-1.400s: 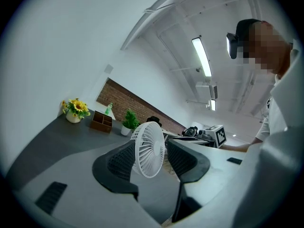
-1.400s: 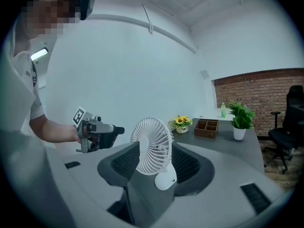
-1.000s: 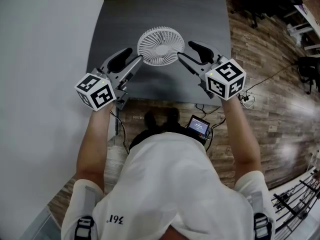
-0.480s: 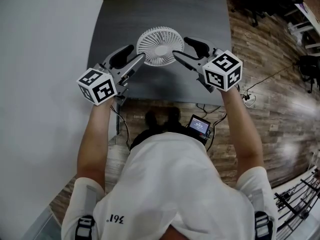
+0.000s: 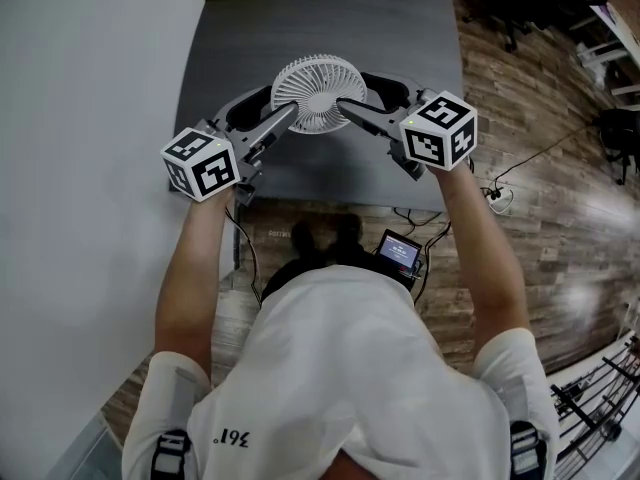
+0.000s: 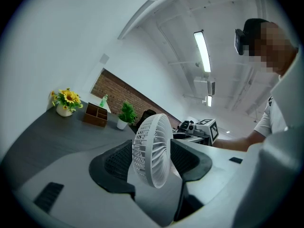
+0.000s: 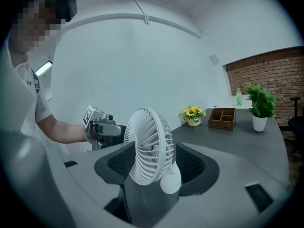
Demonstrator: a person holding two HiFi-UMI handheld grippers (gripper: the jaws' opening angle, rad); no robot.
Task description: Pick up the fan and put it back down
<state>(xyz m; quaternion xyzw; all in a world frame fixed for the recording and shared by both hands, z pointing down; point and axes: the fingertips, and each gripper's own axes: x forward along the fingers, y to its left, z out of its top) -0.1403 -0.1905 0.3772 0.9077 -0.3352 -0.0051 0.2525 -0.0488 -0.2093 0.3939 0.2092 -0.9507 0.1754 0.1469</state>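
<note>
One fan (image 5: pixel 319 93), white with a round grille, was recorded upright over the near half of one dark table (image 5: pixel 250 38), its small round foot hanging below the grille. Two grippers were counted, one on each side of the fan. The left gripper (image 5: pixel 265 114) reached in from the fan's left with its jaws spread wide. The grille stood edge-on between the two dark pads, and neither pad was seen pressing on it. The right gripper (image 5: pixel 368 100) came in from the fan's right, its jaws likewise spread, one pad on each side of the grille with a gap on both. Beyond the fan, along the table's far edge, stood four items. These were one pale pot (image 7: pixel 194 122) holding yellow flowers, one wooden box (image 7: pixel 225 118) divided into compartments whose contents could not be made out, one white pot (image 7: pixel 259 123) holding a green plant, and one green bottle (image 7: pixel 239 97).
</note>
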